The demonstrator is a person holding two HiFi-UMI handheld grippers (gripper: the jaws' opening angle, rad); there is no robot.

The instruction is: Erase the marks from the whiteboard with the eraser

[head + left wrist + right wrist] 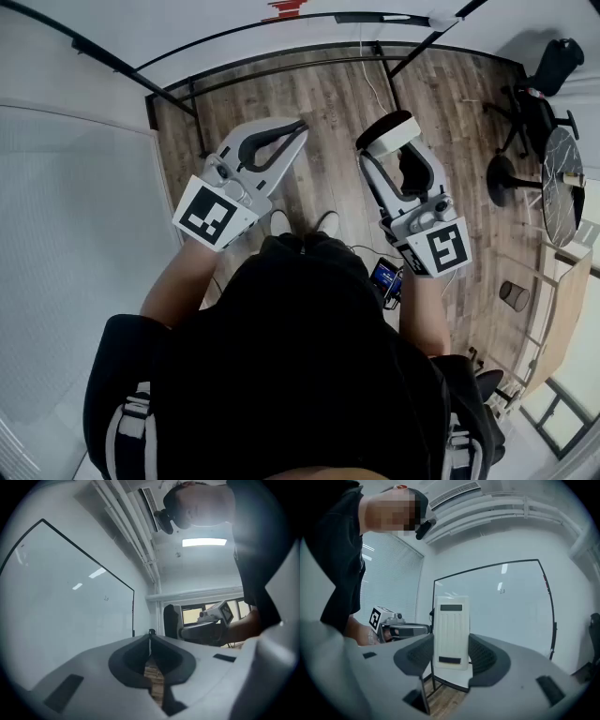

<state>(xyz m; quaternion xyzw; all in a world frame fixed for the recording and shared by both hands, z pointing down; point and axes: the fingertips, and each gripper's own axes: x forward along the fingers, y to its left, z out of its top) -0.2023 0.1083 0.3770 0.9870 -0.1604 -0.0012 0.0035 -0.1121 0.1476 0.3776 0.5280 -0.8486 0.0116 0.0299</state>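
The white eraser is sitting upright between the jaws of the right gripper, which are pressing on its two long sides. In the right gripper view it is showing in front of the left part of the whiteboard, short of the board's surface. The black-framed whiteboard is standing on a stand and is looking almost clean, with one small faint mark showing high on it, to the right of the eraser.

The left gripper is pointing at the same board from the other side. Its jaws are meeting at the tips with nothing between them, and only a strip of wooden floor is showing through the slit behind them.

From the head view, a person in a dark top is standing on the wooden floor and holding both grippers out in front, the right one carrying the eraser at its tip. To the right of the whiteboard, a black office chair and a round table are standing well apart from the person.
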